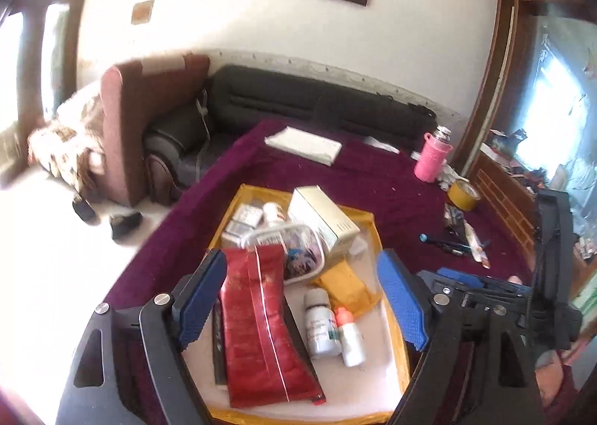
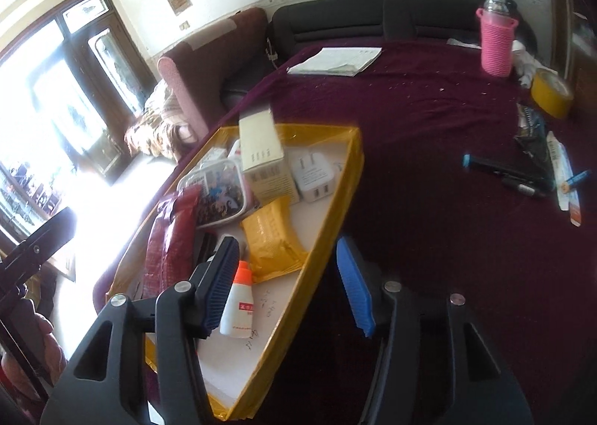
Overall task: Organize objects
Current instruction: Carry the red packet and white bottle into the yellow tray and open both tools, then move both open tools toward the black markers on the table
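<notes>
A yellow-rimmed tray [image 1: 375, 227] [image 2: 335, 197] with a white floor lies on the maroon cloth. In it are a red pouch [image 1: 257, 331] [image 2: 168, 238], a white pill bottle [image 1: 319, 324], an orange-capped dropper bottle [image 1: 349, 335] [image 2: 238, 305], a cream box [image 1: 321, 219] [image 2: 261, 152], a clear lidded container [image 1: 294, 249], a yellow padded envelope [image 1: 347, 287] and a white charger [image 2: 313, 175]. My left gripper [image 1: 302, 300] hangs open over the tray, the pouch lying below between its fingers. My right gripper [image 2: 287, 287] is open astride the tray's right rim, the dropper bottle beside its left finger.
On the cloth to the right lie pens [image 2: 503, 171], sachets, a yellow tape roll [image 2: 550, 91] and a pink-sleeved flask [image 2: 496, 44]. A white paper pad [image 2: 335, 59] sits at the far edge. A dark sofa and a maroon armchair stand behind the table.
</notes>
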A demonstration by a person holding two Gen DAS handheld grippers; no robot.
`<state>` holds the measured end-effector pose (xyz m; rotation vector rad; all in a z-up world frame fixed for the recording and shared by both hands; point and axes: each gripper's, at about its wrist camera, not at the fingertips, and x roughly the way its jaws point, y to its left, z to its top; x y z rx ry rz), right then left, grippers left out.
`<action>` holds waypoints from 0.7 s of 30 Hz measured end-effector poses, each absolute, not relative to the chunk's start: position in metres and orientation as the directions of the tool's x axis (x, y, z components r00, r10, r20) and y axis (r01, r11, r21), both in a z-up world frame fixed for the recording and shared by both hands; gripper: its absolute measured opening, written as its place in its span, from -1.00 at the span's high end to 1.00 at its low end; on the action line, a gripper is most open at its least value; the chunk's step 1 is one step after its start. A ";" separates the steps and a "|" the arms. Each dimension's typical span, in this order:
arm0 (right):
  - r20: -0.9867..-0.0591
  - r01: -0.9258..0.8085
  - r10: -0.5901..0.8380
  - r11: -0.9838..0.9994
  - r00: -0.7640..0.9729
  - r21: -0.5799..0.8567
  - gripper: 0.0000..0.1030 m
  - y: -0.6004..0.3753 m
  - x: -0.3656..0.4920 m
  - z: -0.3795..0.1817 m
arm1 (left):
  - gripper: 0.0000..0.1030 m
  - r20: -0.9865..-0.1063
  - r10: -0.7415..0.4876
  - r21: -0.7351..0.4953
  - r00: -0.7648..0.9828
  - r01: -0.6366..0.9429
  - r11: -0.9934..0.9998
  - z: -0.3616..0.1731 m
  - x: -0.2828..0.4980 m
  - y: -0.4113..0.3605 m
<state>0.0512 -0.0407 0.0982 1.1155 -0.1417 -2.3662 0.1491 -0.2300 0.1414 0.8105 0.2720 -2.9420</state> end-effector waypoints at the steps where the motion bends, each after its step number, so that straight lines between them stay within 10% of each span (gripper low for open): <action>1: -0.678 0.393 -0.485 -0.869 -0.553 0.302 -0.12 -0.037 0.054 0.100 | -0.58 -0.476 -0.101 -0.087 -0.874 0.161 -0.983 0.147 0.154 -0.220; 4: -0.645 0.361 -0.474 -0.879 -0.600 0.311 -0.20 -0.027 0.066 0.104 | -0.96 -0.408 -0.218 -0.004 -0.887 0.241 -0.971 0.156 0.163 -0.206; 21: -0.643 0.289 -0.421 -0.907 -0.639 0.306 -0.27 0.002 0.081 0.078 | -0.97 -0.510 -0.359 0.011 -0.782 0.412 -0.911 0.142 0.159 -0.218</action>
